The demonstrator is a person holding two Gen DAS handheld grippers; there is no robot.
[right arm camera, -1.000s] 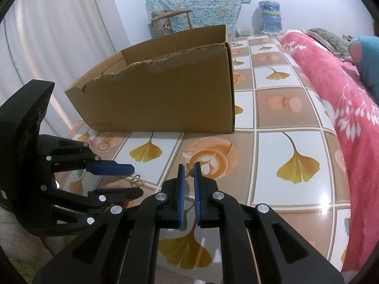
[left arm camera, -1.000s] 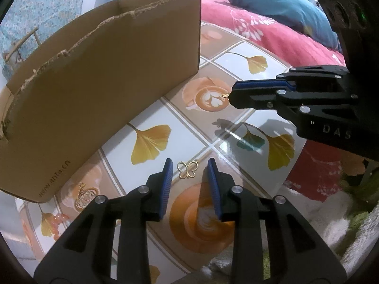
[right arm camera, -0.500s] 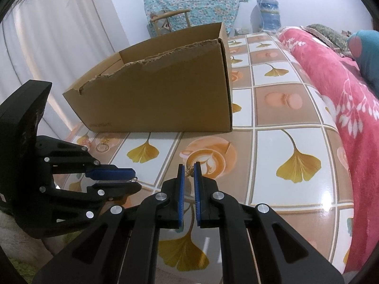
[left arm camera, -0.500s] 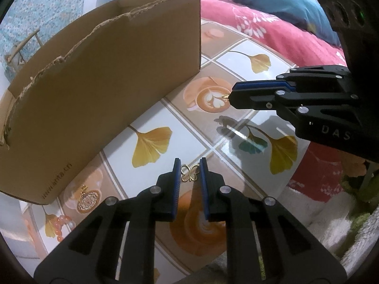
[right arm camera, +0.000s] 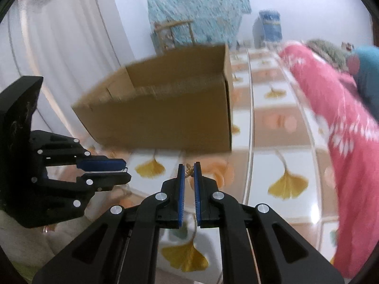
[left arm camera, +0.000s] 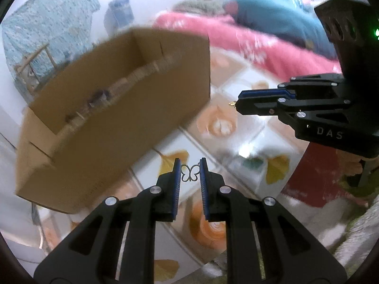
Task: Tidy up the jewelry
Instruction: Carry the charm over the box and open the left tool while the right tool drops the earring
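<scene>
left tool [left arm camera: 190,174]: pinches butterfly charm [left arm camera: 189,174] | right tool [right arm camera: 189,174]: pinches small gold charm [right arm camera: 189,171] | cardboard box [right arm camera: 165,116]: behind both

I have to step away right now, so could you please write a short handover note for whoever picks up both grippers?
Left gripper: shut on a butterfly-shaped wire piece, held clear of the tiled floor.
Right gripper: shut on a small gold butterfly charm, also lifted.
Cardboard box: open-topped, just ahead of both grippers.
Done: both pieces picked up.
Left: probably carry them to the box and release. Box contents are too blurred to tell.
</scene>
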